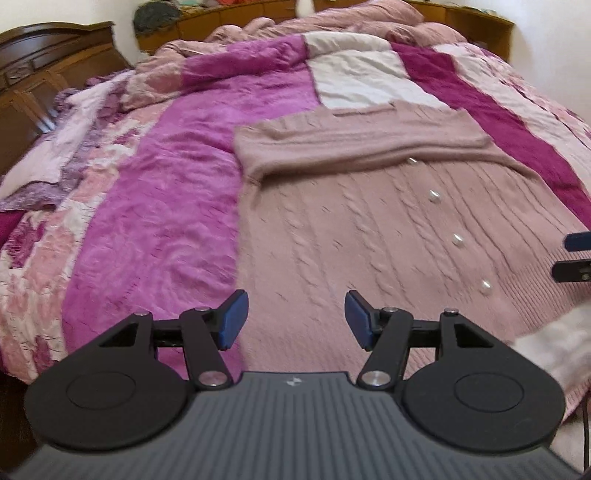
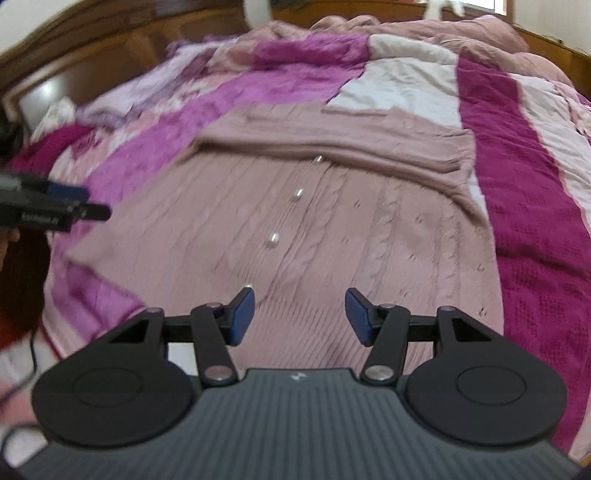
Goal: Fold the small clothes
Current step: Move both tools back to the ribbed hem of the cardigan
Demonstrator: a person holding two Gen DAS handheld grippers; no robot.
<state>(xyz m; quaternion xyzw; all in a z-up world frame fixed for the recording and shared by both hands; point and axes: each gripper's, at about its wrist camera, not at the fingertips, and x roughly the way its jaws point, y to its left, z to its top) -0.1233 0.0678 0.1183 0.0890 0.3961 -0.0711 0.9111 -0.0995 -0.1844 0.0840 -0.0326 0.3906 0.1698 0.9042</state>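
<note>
A dusty-pink cable-knit cardigan with pearl buttons lies flat on the bed, its sleeves folded across the chest. It also shows in the right wrist view. My left gripper is open and empty, above the cardigan's near left hem. My right gripper is open and empty, above the near hem right of the button row. The right gripper's fingertips show at the right edge of the left wrist view; the left gripper's fingertips show at the left edge of the right wrist view.
The cardigan lies on a pink, magenta and white patchwork quilt covering the bed. A rumpled pink blanket is bunched at the far end. A wooden headboard stands at the left. A cable hangs near the bed's near left edge.
</note>
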